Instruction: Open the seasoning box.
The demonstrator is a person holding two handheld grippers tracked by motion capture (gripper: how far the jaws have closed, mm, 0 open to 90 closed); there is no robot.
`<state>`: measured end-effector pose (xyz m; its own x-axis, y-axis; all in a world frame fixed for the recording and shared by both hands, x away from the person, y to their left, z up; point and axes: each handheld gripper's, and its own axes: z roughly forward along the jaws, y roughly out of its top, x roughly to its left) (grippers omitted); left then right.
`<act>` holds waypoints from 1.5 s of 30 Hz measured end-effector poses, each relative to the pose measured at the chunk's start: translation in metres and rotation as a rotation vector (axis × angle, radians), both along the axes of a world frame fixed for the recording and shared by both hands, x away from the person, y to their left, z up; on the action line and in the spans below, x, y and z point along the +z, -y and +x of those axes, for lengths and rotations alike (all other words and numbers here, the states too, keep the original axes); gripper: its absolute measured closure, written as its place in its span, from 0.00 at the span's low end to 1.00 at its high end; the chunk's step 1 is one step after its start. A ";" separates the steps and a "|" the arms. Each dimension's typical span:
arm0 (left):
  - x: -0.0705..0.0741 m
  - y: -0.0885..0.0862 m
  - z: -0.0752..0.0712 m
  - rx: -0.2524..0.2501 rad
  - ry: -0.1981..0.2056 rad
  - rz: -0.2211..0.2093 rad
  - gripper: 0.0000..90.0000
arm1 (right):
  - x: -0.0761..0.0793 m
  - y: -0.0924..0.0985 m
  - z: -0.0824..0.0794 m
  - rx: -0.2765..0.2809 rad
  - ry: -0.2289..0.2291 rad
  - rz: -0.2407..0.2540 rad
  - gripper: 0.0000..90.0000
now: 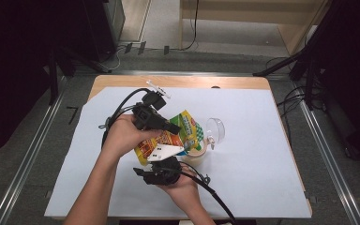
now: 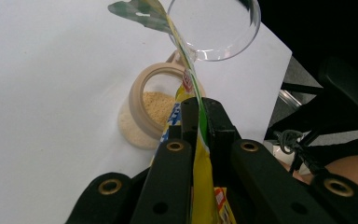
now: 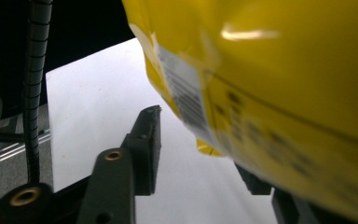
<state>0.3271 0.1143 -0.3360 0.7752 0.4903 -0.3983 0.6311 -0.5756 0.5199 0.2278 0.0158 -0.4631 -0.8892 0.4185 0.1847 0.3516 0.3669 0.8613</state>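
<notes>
High view: left gripper (image 1: 177,128) clamped on the upper part of a yellow snack pouch (image 1: 187,129), held tilted above a tan-rimmed jar (image 1: 198,153) on the white table sheet (image 1: 253,154). Right gripper (image 1: 180,165) just under the pouch's lower end, beside the jar. Clear hinged lid (image 1: 215,130) swung back on the jar's far side. Plenty of bare sheet to the right and toward the near edge; small clip-like item (image 1: 158,88) well apart near the far edge.

Left gripper view: jaws pinched tight on the pouch (image 2: 200,154), film running edge-on between both pads. Jar (image 2: 154,106) directly ahead, mouth facing the camera, pale crumbs inside and against its wall. Lid (image 2: 214,28) standing open behind the mouth. Best kept: pouch opening centred over the jar mouth, tilt raised slowly, so nothing spills past the rim onto the sheet.

Right gripper view: jaws partly apart, near pad (image 3: 150,149) off the film, far jaw tucked behind the pouch bottom (image 3: 279,84), so no squeeze visible. Worth lifting or nudging the bottom gently to shake contents forward, without tugging against the left grip. Sheet edge and dark floor to the left, clear room below.
</notes>
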 end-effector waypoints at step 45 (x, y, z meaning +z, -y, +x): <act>-0.020 -0.032 -0.001 -0.060 -0.006 -0.056 1.00 | -0.016 -0.014 -0.003 0.028 0.022 -0.104 0.59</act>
